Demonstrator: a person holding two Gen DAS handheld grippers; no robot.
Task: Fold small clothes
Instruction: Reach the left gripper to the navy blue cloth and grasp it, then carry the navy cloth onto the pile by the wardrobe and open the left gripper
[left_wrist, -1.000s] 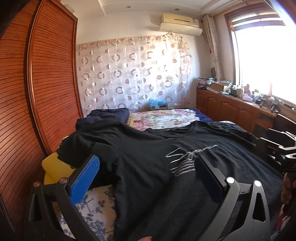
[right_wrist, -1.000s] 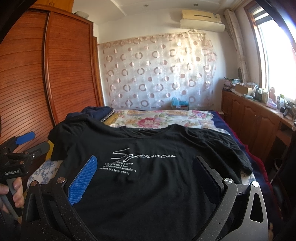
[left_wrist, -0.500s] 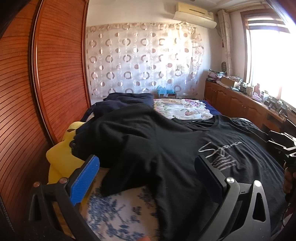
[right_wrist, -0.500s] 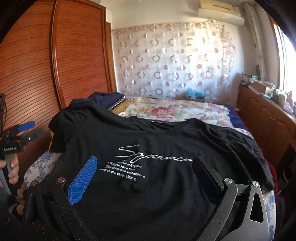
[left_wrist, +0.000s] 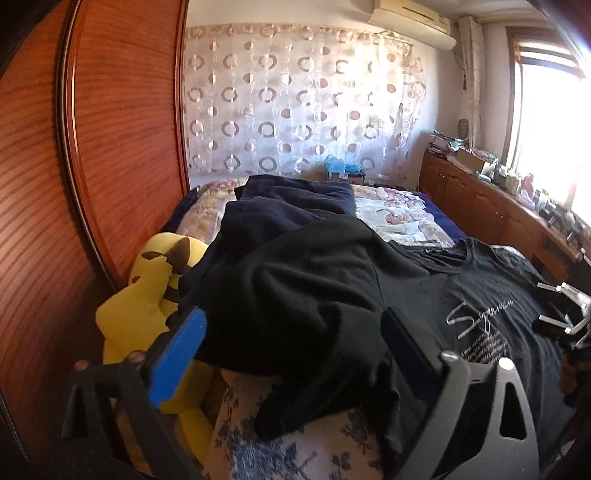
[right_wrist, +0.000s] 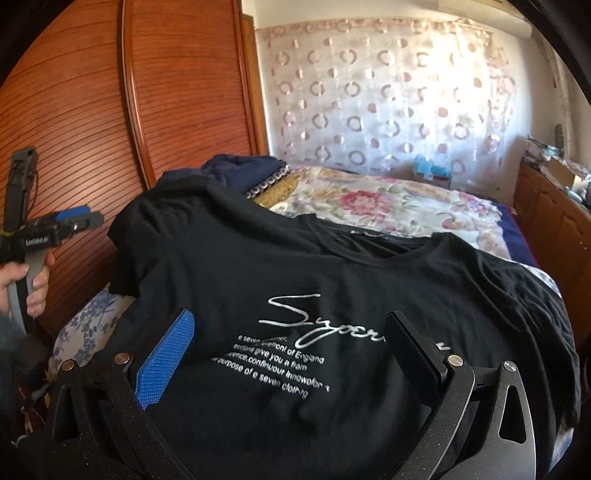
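Black T-shirt (right_wrist: 332, 280) spread across frame centre; right gripper (right_wrist: 291, 343) wide apart above it — nothing between jaws.

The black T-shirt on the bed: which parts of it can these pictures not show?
- Black T-shirt hem: both views, hidden behind gripper frames and cut off by the bottom edge.
- Printed text: right wrist view, its end hidden by a finger.
- Left sleeve: bunched, its underside hidden.

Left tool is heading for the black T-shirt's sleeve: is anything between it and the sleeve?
Nothing visible. The left tool, jaws closing but gripping nothing, faces the black printed T-shirt's bunched sleeve directly. The yellow plush toy lies beside the sleeve towards the wooden wardrobe, partly under the cloth, not in front.
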